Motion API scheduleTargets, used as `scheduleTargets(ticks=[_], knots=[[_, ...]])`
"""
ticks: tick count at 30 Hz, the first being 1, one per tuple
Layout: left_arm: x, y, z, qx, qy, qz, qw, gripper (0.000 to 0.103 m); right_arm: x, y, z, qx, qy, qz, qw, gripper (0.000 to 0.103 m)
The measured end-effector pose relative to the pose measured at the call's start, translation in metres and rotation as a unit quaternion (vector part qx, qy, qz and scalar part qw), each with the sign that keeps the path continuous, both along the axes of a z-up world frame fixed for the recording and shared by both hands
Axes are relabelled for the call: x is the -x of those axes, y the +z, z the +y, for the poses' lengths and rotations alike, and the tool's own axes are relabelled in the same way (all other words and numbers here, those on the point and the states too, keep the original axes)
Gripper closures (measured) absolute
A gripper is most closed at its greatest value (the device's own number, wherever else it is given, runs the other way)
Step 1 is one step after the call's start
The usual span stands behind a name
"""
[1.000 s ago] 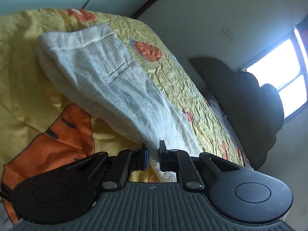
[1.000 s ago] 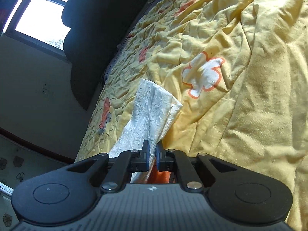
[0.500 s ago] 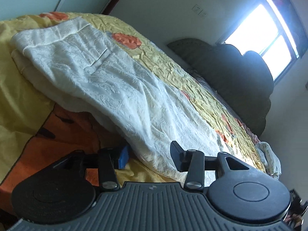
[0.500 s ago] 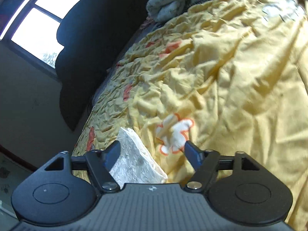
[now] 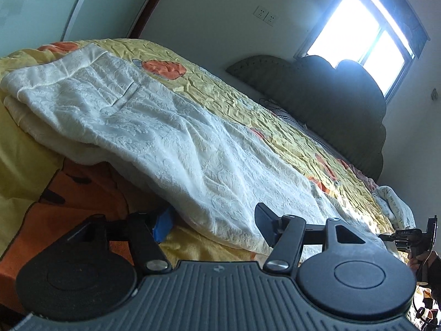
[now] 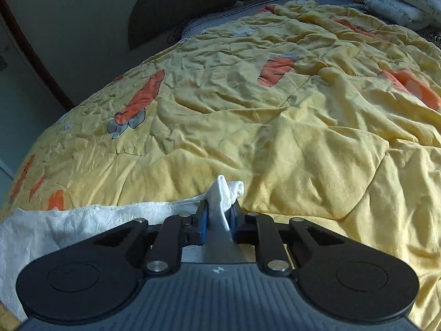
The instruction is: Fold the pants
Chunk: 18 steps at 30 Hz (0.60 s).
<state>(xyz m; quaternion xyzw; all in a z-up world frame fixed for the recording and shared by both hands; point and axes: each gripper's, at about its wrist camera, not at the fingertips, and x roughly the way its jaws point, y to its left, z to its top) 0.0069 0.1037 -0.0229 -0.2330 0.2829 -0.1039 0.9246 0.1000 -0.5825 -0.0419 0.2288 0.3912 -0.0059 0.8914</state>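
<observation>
Two claws working: right claw (image 6: 217, 218) closing, pads already pinching a bunched corner of the white pants (image 6: 223, 193); left claw (image 5: 213, 224) opening, nothing pressed, hem edge lying just ahead. Looking light, soft and limp, likely sagging unless gripped at corners or waistband. Lying lengthwise along the bed (image 6: 275, 110) edge. Showing the full garment only in the left view; showing the pinch only in the right.
</observation>
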Motion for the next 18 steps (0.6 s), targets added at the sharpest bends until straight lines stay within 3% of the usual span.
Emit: scheduleTargets(ticks=[4, 6, 9, 10, 12, 15, 16, 18], knots=[[-0.002, 0.0, 0.0, 0.0, -0.01, -0.003, 0.9999, 0.027, 0.013, 0.009, -0.022, -0.047, -0.048, -0.06, 0.996, 0.091], [-0.002, 0.0, 0.0, -0.001, -0.011, -0.004, 0.9999, 0.027, 0.01, -0.008, -0.025, -0.049, -0.063, -0.03, 0.996, 0.091], [-0.002, -0.001, 0.002, 0.005, -0.011, -0.004, 0.9999, 0.027, 0.017, -0.016, -0.028, -0.075, -0.086, -0.051, 0.992, 0.091], [-0.002, -0.001, 0.003, 0.007, -0.012, -0.004, 0.9999, 0.027, 0.018, -0.016, -0.029, -0.086, -0.097, -0.053, 0.99, 0.089], [-0.002, -0.001, 0.004, 0.008, -0.012, -0.004, 0.9999, 0.027, 0.022, -0.012, -0.035, -0.091, -0.132, -0.04, 0.986, 0.075], [-0.002, -0.001, 0.005, 0.011, -0.011, -0.003, 0.9999, 0.027, 0.044, 0.009, -0.03, -0.081, -0.22, -0.079, 0.969, 0.071], [-0.001, 0.0, 0.005, 0.01, -0.009, -0.002, 0.9999, 0.027, 0.05, 0.017, -0.019, -0.087, -0.219, -0.105, 0.966, 0.069], [0.003, 0.002, 0.006, 0.005, 0.01, 0.002, 0.9999, 0.027, 0.052, 0.03, 0.019, -0.109, -0.154, -0.134, 0.973, 0.059]])
